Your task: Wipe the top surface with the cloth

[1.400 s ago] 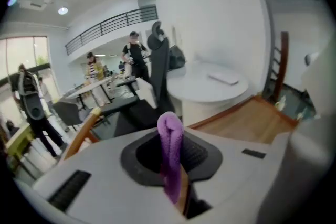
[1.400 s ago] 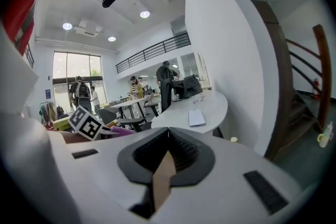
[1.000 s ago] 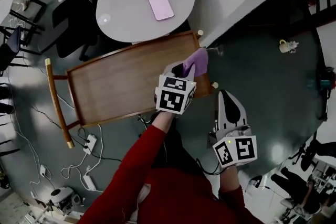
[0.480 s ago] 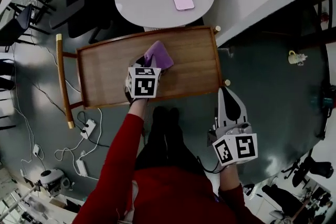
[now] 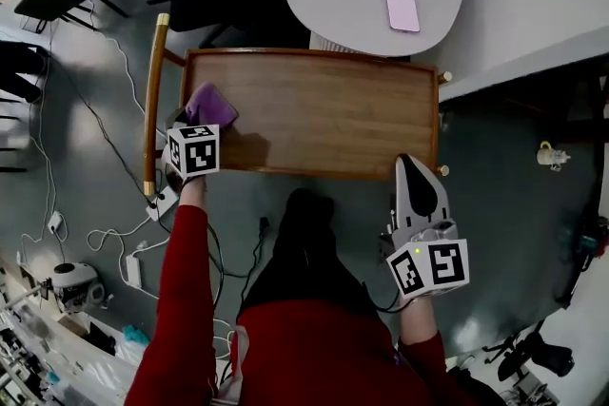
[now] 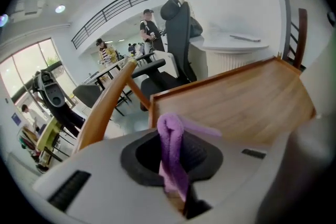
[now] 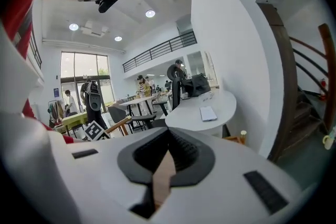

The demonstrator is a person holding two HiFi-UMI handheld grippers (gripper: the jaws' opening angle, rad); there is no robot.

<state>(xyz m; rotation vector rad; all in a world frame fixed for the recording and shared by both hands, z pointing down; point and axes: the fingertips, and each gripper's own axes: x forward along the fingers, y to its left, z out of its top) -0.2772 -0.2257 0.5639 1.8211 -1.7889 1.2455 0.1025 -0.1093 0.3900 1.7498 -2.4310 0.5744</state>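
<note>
The left gripper [image 5: 201, 123] fingers pinch the cloth [image 5: 211, 102], pressing it onto the bench [image 5: 333, 114] ahead for wiping; the right gripper [image 5: 416, 172] fingers are closed, empty.

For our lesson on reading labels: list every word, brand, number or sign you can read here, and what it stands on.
No text is readable.
On left claw and right claw: black-and-white marker squares only, no letters.
On phone: no print shows.
On cloth: plain, no label.
On blue sign, right gripper view: too small to read.
</note>
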